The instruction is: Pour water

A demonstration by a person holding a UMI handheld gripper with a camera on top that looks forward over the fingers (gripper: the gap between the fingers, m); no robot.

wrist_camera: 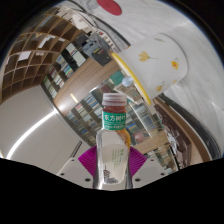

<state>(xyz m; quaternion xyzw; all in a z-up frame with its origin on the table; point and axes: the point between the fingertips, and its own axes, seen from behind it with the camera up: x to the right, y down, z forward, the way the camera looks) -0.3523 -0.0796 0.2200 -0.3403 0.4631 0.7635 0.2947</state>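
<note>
A clear plastic water bottle (114, 135) with a red cap and a green-and-white label stands between my fingers, and both magenta pads (92, 160) press on its lower body. My gripper (112, 166) is shut on the bottle and holds it tilted over a shiny table (70, 110). A white paper cup (163, 57) with small yellow marks stands beyond the bottle, to its right, on the table. The bottle's base is hidden between the fingers.
A white object with a red mark (110, 6) lies at the far end of the table. Wooden shelving (35, 55) shows to the left. A dark surface (195, 110) borders the table on the right.
</note>
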